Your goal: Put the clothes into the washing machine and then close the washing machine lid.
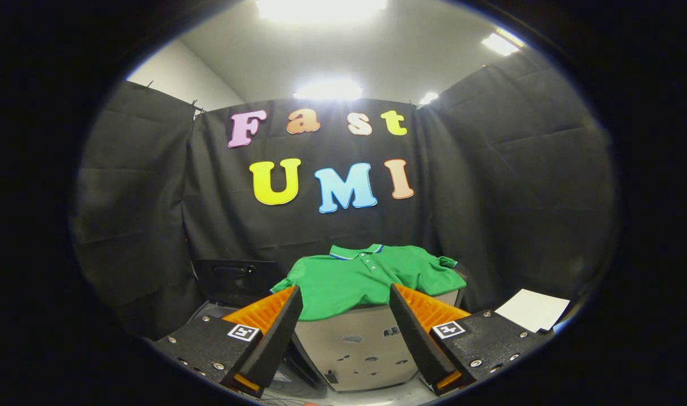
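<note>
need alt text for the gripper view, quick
A green polo shirt lies draped over a grey box-shaped stand, just beyond the open gripper, whose jaws hold nothing. A dark open lid stands beside the shirt, and a white sheet lies opposite.

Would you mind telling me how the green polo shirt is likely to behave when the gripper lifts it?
The green polo shirt drapes over the grey box's edge, so it is probably floppy and would sag from a pinch. It looks thin, so likely light. The gripper is open, short of it.

Open gap between the spread tongs, green shirt draped over grey box just ahead.
</note>
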`<state>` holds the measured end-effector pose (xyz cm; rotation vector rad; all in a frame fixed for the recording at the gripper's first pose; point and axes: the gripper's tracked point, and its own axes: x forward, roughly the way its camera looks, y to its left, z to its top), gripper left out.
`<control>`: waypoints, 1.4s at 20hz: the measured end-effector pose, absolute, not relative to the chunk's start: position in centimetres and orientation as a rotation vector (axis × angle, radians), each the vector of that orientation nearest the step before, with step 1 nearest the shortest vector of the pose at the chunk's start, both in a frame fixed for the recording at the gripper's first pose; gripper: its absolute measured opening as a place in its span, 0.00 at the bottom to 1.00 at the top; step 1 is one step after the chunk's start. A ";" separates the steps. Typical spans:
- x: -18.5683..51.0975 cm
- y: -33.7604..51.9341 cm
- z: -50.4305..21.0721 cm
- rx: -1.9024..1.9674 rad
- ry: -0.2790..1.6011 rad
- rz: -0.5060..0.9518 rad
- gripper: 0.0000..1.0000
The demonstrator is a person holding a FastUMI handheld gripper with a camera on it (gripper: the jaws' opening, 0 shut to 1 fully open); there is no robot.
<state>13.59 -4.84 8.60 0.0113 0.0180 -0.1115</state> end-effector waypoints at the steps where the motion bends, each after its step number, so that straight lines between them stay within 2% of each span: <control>1: 15.0 -5.4 9.1 0.007 0.022 -0.120 0.96; 6: 22.5 -8.2 10.0 -0.021 0.107 -0.168 0.96; 14: 32.7 -10.2 8.6 -0.116 0.291 -0.106 0.96; 22: 38.1 -11.0 3.2 -0.127 0.478 -0.069 0.96; 28: 39.4 -11.3 1.2 -0.088 0.567 -0.060 0.96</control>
